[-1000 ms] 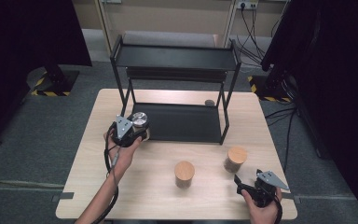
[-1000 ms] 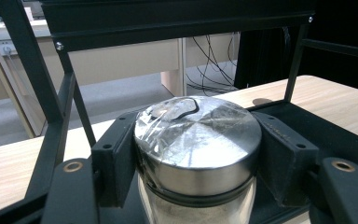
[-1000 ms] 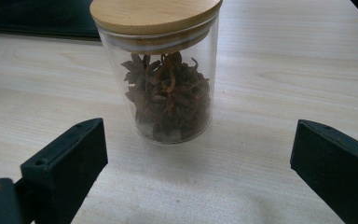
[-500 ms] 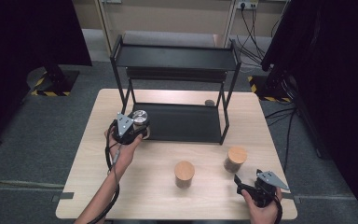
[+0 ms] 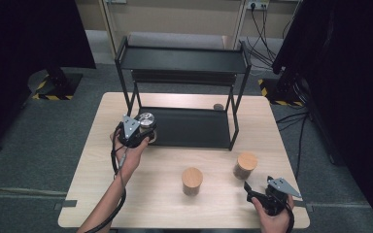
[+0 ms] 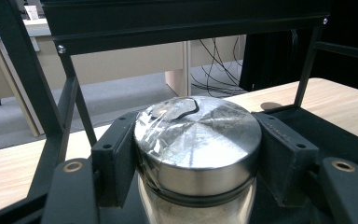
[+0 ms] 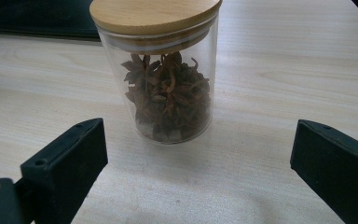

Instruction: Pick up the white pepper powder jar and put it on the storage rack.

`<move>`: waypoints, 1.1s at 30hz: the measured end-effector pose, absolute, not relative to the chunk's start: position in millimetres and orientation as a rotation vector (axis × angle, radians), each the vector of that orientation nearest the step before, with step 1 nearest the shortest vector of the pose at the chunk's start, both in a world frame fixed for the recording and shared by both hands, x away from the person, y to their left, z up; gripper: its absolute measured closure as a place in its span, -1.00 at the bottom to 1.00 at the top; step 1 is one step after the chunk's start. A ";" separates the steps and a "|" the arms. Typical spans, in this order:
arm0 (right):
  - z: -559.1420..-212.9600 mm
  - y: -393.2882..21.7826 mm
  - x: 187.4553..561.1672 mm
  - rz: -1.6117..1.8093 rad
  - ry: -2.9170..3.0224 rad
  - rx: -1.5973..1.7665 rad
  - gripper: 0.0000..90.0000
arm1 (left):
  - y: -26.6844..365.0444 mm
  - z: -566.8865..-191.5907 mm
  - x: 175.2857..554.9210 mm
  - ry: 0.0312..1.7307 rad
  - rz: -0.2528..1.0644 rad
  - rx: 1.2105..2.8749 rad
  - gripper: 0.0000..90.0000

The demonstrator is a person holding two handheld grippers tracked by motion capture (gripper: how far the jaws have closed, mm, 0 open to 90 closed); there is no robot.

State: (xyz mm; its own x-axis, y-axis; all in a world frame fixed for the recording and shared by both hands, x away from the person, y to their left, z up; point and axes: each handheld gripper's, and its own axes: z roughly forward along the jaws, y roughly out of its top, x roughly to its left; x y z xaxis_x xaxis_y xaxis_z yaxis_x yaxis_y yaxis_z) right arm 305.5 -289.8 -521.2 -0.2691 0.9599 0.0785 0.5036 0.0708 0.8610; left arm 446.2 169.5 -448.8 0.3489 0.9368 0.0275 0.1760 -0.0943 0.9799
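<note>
Table [image 5: 141,204]: pale wood top, carrying all items below.

Shelf rack [image 5: 184,60]: black metal, two tiers, standing at the far half of the table; lower tray [image 5: 189,128] resting on the tabletop.

Left gripper [image 5: 143,131]: held in the person's left hand [image 5: 128,155] at the near left corner of the lower tray; jaws clamped on either side of the steel-lidded jar, pads pressed to its lid.

Right gripper [image 5: 255,191]: held in the right hand [image 5: 272,221] at the near right edge of the table; jaws spread wide, nothing between the pads, pointed toward the star anise jar.

Steel-lidded jar [image 6: 198,149]: glass body, round metal lid, upright in the left gripper's grasp at the tray's left end, under the upper tier.

Star anise jar [image 7: 161,70]: clear glass, wooden lid, upright on the table near right, just beyond the right gripper.

Second wooden-lidded jar [image 5: 192,180]: upright near the table's middle, left of the star anise jar, apart from it.

Small dark round object [image 5: 218,107]: far edge of the lower tray; too small to identify.
</note>
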 end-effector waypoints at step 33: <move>-521.2 -289.8 305.3 1.124 1.826 1.448 -0.91 | 164.8 -445.1 467.9 1.075 0.916 1.545 -0.22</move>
State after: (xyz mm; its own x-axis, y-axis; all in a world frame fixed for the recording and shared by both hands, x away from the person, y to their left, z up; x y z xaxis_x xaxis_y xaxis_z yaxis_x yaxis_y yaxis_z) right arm 305.3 -289.8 -521.2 -0.2705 0.9595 0.0783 0.5021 0.0712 0.8619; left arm 467.9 164.8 -445.1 0.3176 0.9474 0.0394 0.1889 -0.1039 0.9765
